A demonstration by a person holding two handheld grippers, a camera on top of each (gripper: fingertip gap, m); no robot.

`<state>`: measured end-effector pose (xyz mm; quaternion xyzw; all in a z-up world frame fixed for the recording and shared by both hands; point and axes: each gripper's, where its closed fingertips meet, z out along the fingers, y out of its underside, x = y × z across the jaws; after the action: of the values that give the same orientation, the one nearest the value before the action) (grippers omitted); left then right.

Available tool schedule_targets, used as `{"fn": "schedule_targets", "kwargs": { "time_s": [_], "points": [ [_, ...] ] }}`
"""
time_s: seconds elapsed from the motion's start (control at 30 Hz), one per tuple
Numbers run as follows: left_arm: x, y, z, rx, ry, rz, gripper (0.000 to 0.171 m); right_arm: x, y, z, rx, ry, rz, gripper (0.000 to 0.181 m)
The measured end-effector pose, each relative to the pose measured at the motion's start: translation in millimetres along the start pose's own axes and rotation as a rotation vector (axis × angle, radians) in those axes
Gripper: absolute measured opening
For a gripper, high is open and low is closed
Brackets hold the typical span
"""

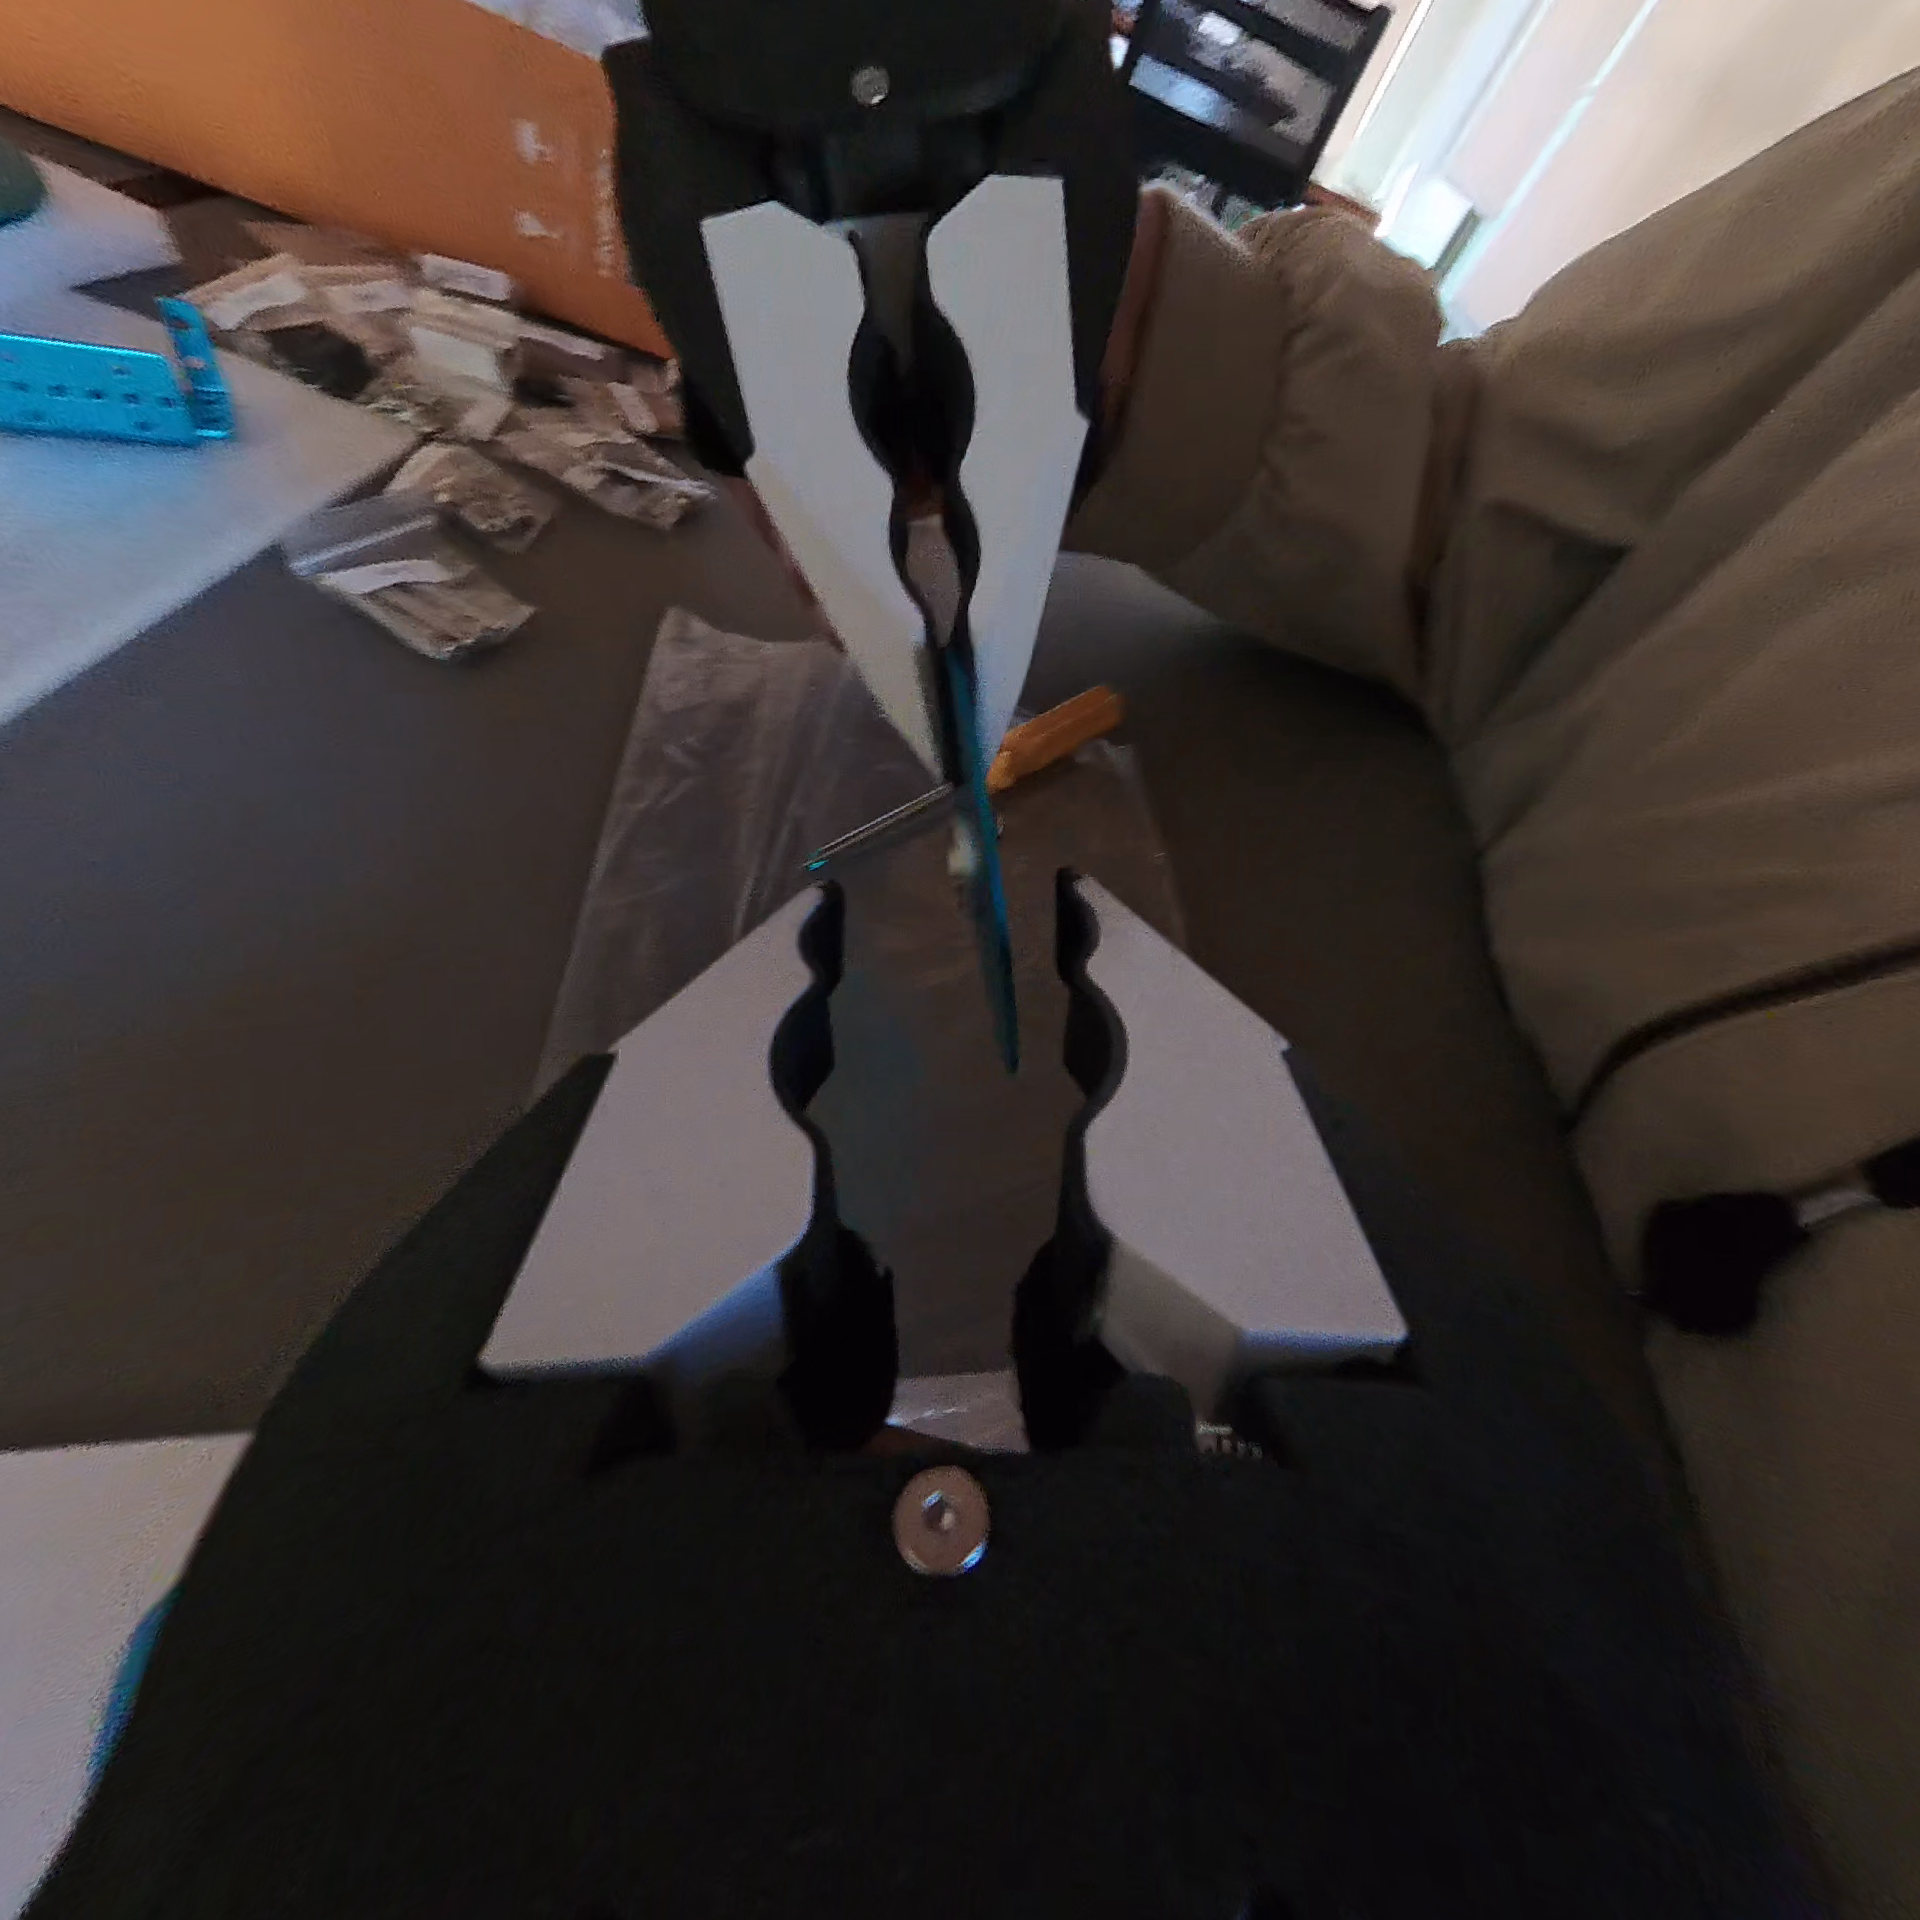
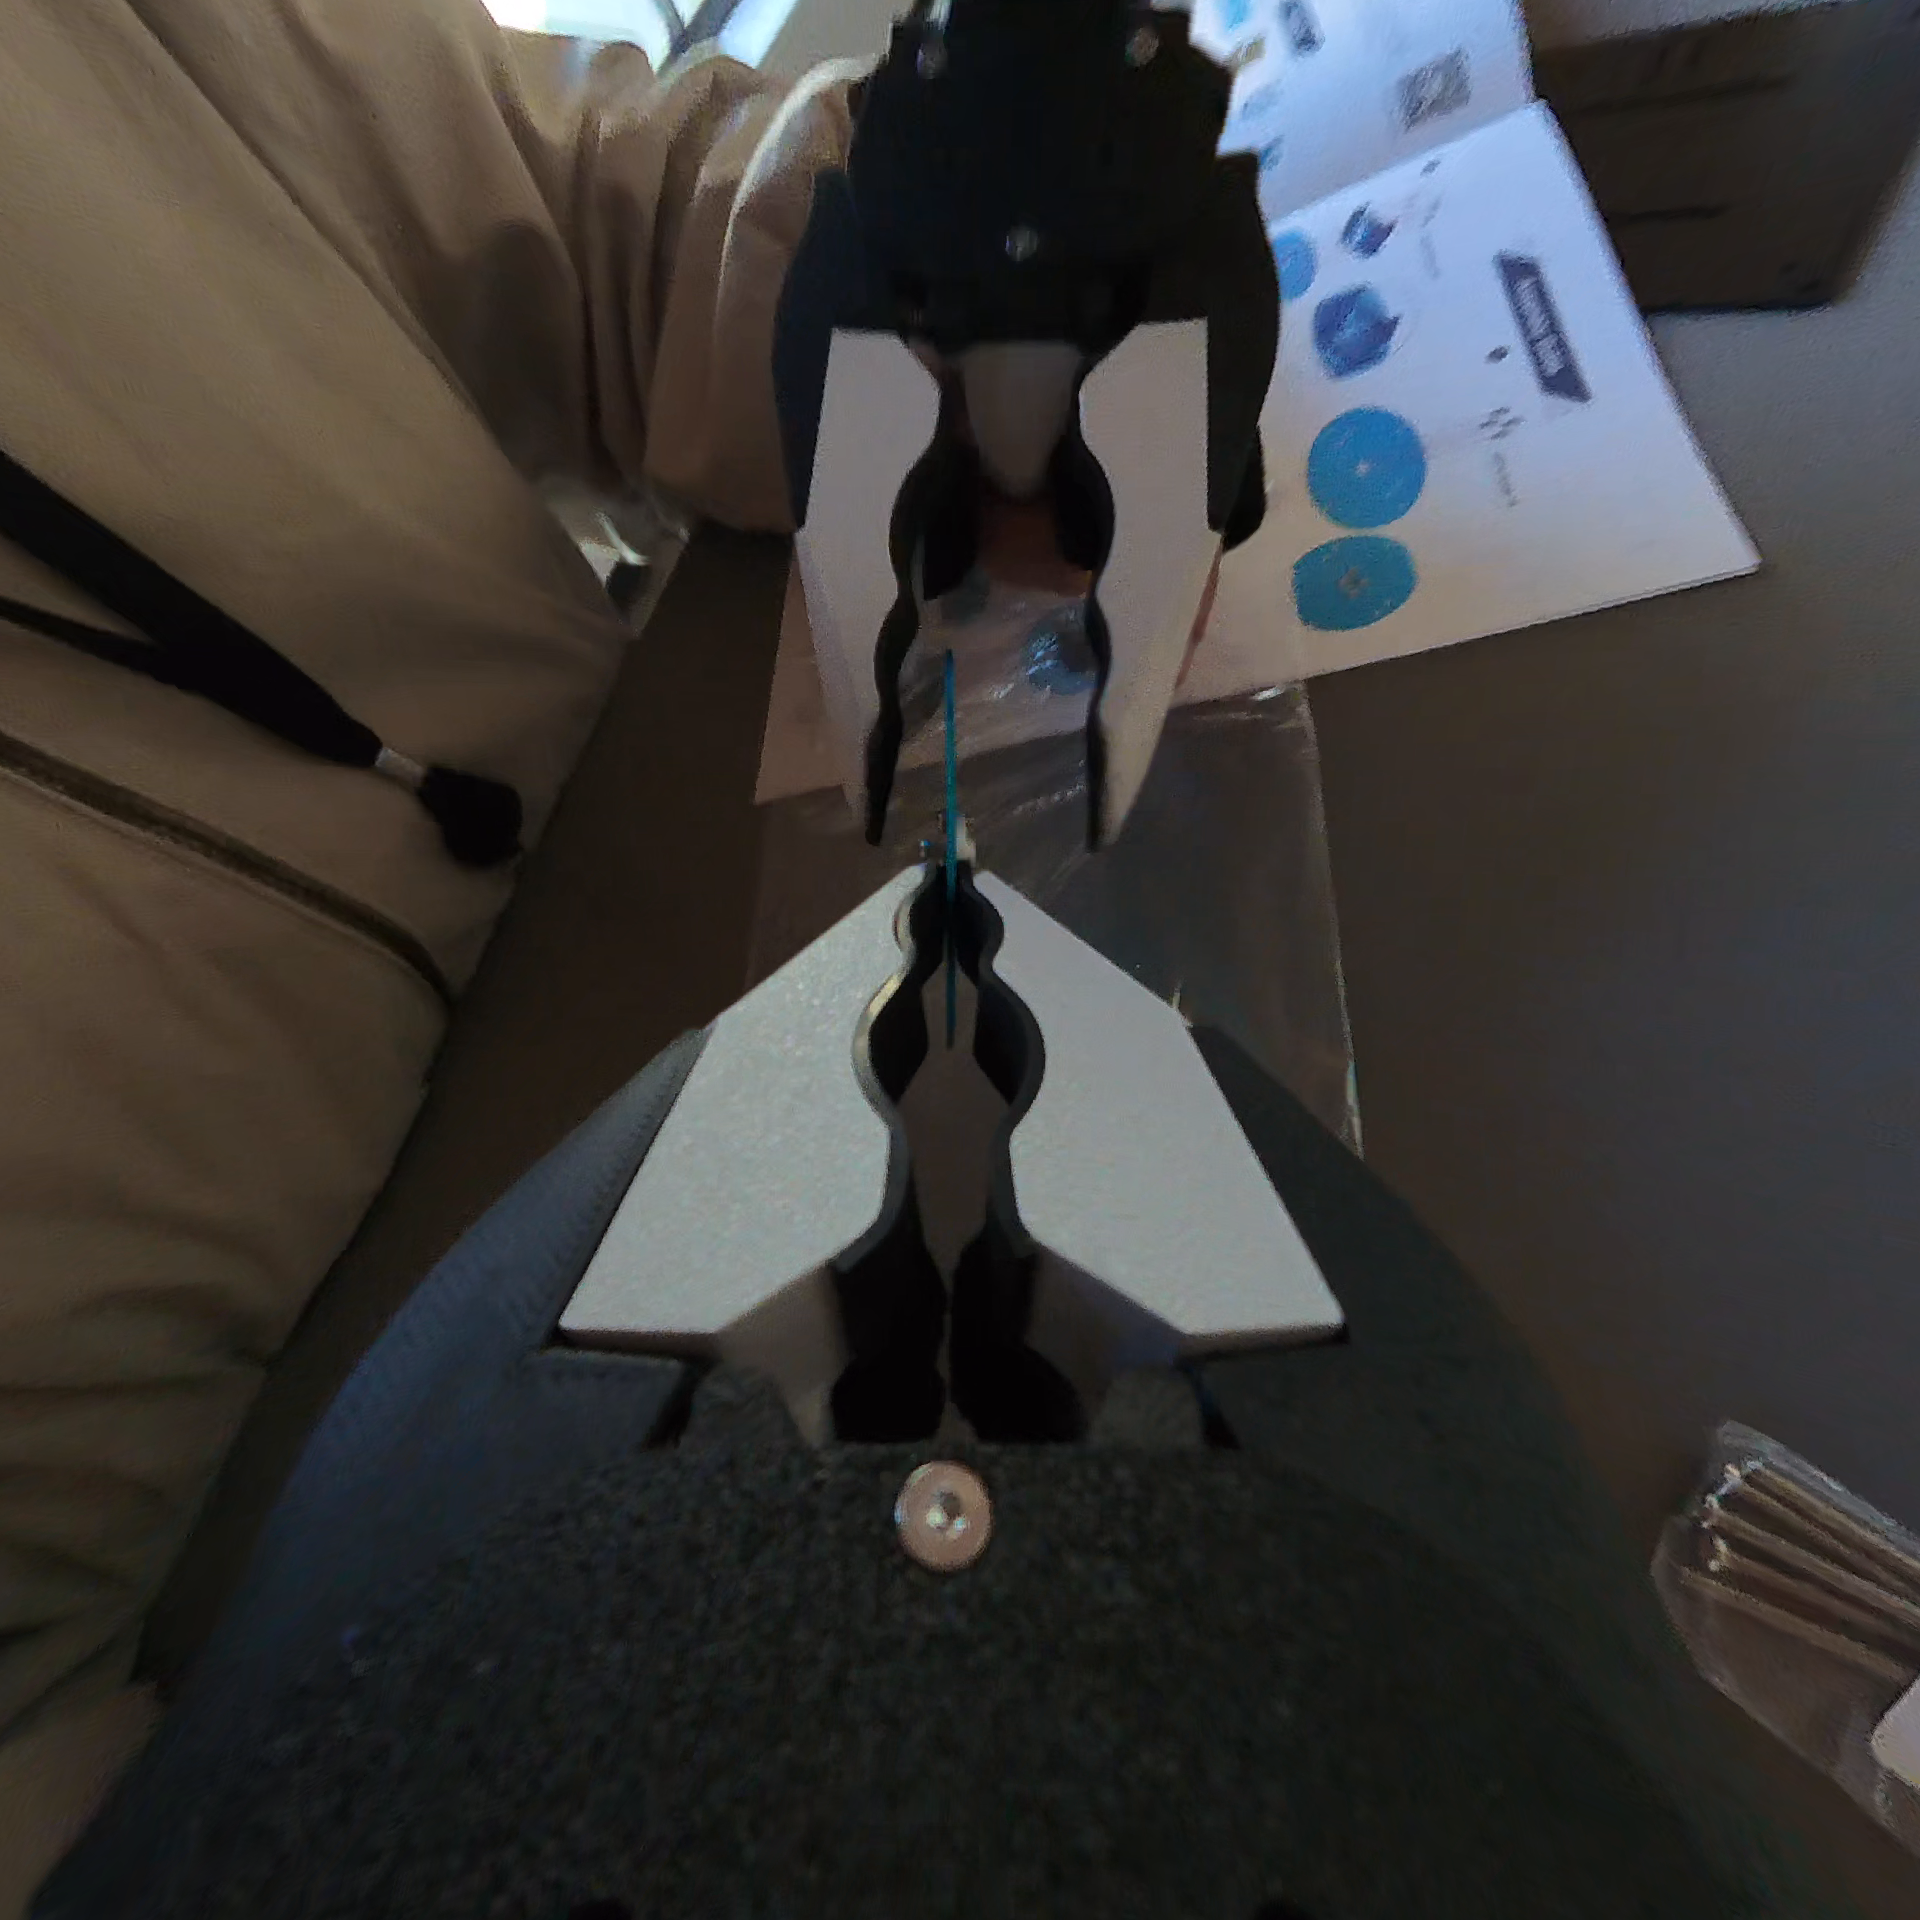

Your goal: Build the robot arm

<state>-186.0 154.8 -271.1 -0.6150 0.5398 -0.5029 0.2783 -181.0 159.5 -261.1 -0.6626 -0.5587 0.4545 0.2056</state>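
The thin blue metal strip (image 2: 950, 935) sat edge-on in my right gripper (image 2: 948, 883), its jaws clenched on it near the middle. It looked anodised, flat and slim; I judged it light, stiff and slippery, best pinched on its flat faces. Its free end reached between the parted, empty fingers of my left gripper (image 1: 948, 883), touching neither. Below lay a clear plastic bag (image 1: 727, 748) and an orange-handled screwdriver (image 1: 1049, 732) on the dark worktop (image 1: 260, 935), with an open printed booklet (image 2: 1507, 416) toward its far edge.

A teal strip (image 1: 982, 883), an orange-handled screwdriver (image 1: 1049, 732), a tan jacket (image 1: 1558, 520) — blue-printed white booklet (image 2: 1455, 416).
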Motion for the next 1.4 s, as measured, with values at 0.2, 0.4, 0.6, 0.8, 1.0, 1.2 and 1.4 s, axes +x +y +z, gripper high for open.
{"fn": "schedule_targets", "kwargs": {
  "time_s": [0.2,0.4,0.6,0.8,1.0,1.2,1.4],
  "points": [
    [-2.5,2.9,4.4,-0.016,-0.08,0.044,0.008,4.4,-9.9,6.7,-0.032,0.053,-0.035,0.0],
    [-41.8,-11.1,-23.8,0.054,-0.332,0.11,0.007,28.5,14.0,-42.7,0.08,0.56,0.121,0.05],
    [-63.3,-12.0,-31.9,0.068,-0.489,0.095,0.007,-21.2,94.4,-40.7,0.137,0.878,0.29,0.038],
    [-55.8,-11.0,-23.2,0.074,-0.461,0.098,0.007,-25.9,116.8,-38.2,0.05,1.027,0.271,0.033],
    [-50.2,-10.7,-17.7,0.057,-0.493,0.202,0.007,-19.3,123.2,-25.6,-0.05,1.007,0.245,0.018],
    [-53.3,-3.1,-13.3,-0.005,-0.566,0.333,0.007,-32.2,68.0,-21.8,0.248,0.849,0.383,0.017],
    [-52.4,-1.1,-8.7,0.001,-0.548,0.292,0.007,-35.3,45.9,-1.9,0.398,0.751,0.437,0.017]
  ]
}}
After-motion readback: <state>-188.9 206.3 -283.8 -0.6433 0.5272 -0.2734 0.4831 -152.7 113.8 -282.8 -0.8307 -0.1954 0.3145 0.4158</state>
